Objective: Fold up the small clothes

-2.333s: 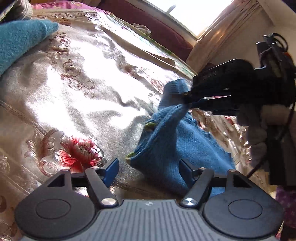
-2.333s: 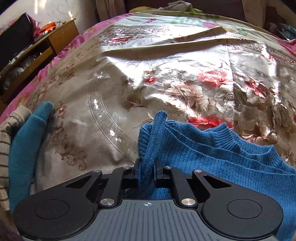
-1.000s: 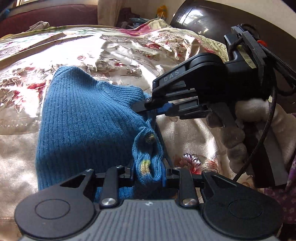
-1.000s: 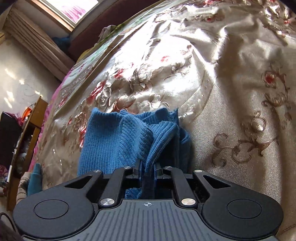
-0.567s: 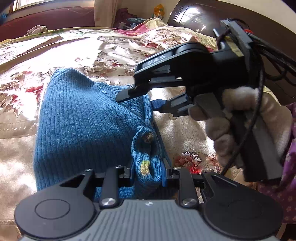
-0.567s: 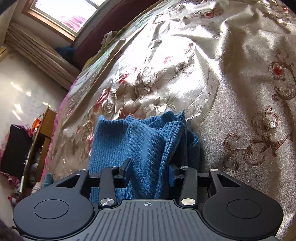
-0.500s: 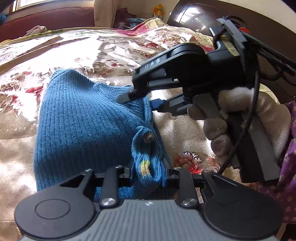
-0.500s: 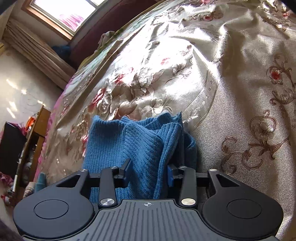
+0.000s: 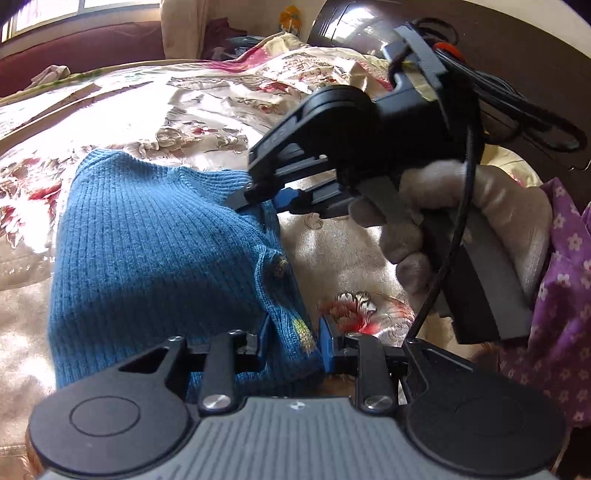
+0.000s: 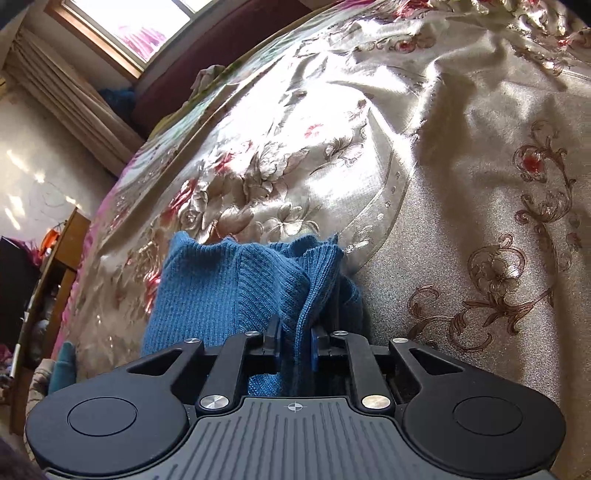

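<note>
Ribbed blue knit cardigan (image 9: 155, 258) folded on glossy floral satin bedspread (image 10: 461, 192). Left gripper (image 9: 291, 338) pinches its buttoned edge. Right gripper (image 10: 293, 345), jaws closing, clamps a bunched collar fold.

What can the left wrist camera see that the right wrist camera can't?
Only the left wrist view shows the right gripper from outside, the gloved hand holding it, and the button on the sweater's edge. Only the right wrist view shows the window and wooden cabinet. Both show the blue ribbed knit sweater on the shiny flowered bedspread. The right gripper's jaws are closing on a fold.
</note>
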Demonstrator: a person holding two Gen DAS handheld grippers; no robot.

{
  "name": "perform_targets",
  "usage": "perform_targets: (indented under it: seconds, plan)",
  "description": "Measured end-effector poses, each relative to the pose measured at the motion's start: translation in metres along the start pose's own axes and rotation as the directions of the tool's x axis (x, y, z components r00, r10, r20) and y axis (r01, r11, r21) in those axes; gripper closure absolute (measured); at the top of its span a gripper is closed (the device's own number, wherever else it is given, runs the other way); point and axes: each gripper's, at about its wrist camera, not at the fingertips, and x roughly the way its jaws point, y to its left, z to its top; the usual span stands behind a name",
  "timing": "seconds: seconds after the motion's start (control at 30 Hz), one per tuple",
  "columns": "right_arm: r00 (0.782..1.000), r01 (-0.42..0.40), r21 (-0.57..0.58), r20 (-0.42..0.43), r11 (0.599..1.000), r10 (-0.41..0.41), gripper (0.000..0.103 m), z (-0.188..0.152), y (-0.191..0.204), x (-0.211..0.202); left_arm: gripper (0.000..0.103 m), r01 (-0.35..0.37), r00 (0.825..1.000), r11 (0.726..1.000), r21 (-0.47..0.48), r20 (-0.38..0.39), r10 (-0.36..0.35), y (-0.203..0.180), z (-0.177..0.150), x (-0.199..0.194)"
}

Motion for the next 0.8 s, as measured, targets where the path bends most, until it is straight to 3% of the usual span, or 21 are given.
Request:
perform_targets:
  seconds: [0.23, 0.47, 0.6, 0.73, 0.77, 0.8]
  plan:
    - [0.999, 0.025, 0.019, 0.038, 1.0, -0.026, 0.08, 0.0, -0.002, -0.022, 0.06, 0.056, 0.998, 0.998, -0.02, -0.007, -0.056, 0.004, -0.005, -0.022]
    - [0.992, 0.009, 0.029, 0.129, 1.0, -0.013, 0.08, 0.0, 0.001, -0.05, 0.059, 0.062, 0.998, 0.997, -0.035, 0.002, -0.062, 0.012, -0.013, -0.045]
    - [0.995, -0.025, -0.006, 0.094, 1.0, 0.025, 0.08, -0.005, 0.014, -0.042, 0.059, 0.035, 0.999, 0.998, -0.056, 0.027, -0.033, 0.02, -0.012, -0.05]
    - [1.0, -0.01, -0.033, 0.018, 0.999, 0.011, 0.08, -0.017, 0.019, -0.022, 0.059, 0.008, 1.0, 0.997, -0.073, 0.021, -0.006, 0.028, -0.011, -0.048]
    - [1.0, 0.012, -0.051, 0.006, 0.999, -0.012, 0.083, -0.021, 0.019, -0.019, 0.059, 0.004, 1.0, 0.997, -0.074, 0.009, -0.003, 0.03, -0.013, -0.047]
    - [0.999, 0.049, -0.074, 0.006, 0.996, -0.048, 0.093, -0.023, 0.019, -0.017, 0.059, -0.001, 1.0, 0.997, -0.075, -0.005, 0.001, 0.031, -0.015, -0.044]
